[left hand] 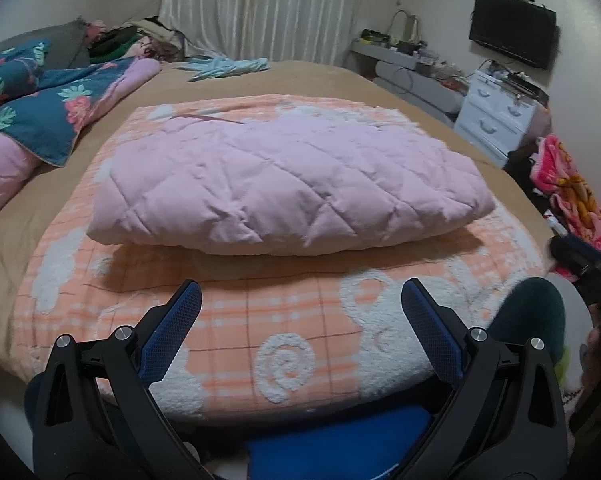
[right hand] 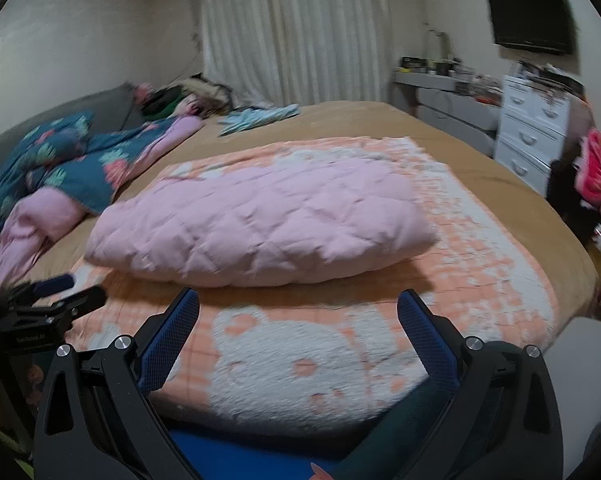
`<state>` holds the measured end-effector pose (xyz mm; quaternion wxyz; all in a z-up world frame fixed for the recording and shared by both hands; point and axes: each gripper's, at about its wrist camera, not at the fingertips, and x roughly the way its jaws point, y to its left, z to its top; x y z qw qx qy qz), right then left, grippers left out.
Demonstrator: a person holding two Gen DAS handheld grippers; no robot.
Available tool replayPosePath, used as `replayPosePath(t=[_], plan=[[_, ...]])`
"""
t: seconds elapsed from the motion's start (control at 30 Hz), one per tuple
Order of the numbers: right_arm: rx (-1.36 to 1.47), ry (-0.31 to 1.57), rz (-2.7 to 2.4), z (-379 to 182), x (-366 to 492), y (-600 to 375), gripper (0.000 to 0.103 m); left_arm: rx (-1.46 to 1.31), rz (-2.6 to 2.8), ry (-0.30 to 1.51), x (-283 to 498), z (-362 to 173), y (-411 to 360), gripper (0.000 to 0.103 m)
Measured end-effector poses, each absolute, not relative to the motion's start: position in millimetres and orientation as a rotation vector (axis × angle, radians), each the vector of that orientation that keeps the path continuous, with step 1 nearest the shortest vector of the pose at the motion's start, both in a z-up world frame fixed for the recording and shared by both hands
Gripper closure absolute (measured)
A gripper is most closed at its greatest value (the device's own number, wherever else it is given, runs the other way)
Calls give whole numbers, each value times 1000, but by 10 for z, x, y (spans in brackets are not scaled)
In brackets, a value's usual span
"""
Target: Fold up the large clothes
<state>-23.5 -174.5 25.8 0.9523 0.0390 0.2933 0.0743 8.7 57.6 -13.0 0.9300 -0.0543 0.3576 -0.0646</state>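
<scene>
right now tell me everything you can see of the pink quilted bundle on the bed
The pink bundle is pale pink fabric stitched in a diamond quilt pattern, puffy and creased, folded into a thick, rounded oblong. It lies flat across the middle of the orange-and-white blanket on the bed, with its rounded fold edge facing the cameras and casting a shadow on the blanket. A thin dark pink strip shows at its far top edge. Nothing else touches it; both grippers are open and short of it.

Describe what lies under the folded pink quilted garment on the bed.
The pink quilted garment rests on an orange checked blanket over the tan bedcover. The blanket's pattern beneath it is hidden.
</scene>
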Motion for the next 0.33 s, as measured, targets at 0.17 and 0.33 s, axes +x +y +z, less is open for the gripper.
replayPosePath(t=[0.17, 0.33], plan=[[163, 545, -64, 293, -132, -2569, 4, -213, -26, 748, 353, -216, 1034, 9], [242, 611, -428, -125, 137, -3905, 4, -309, 226, 748, 749, -323, 2082, 9]])
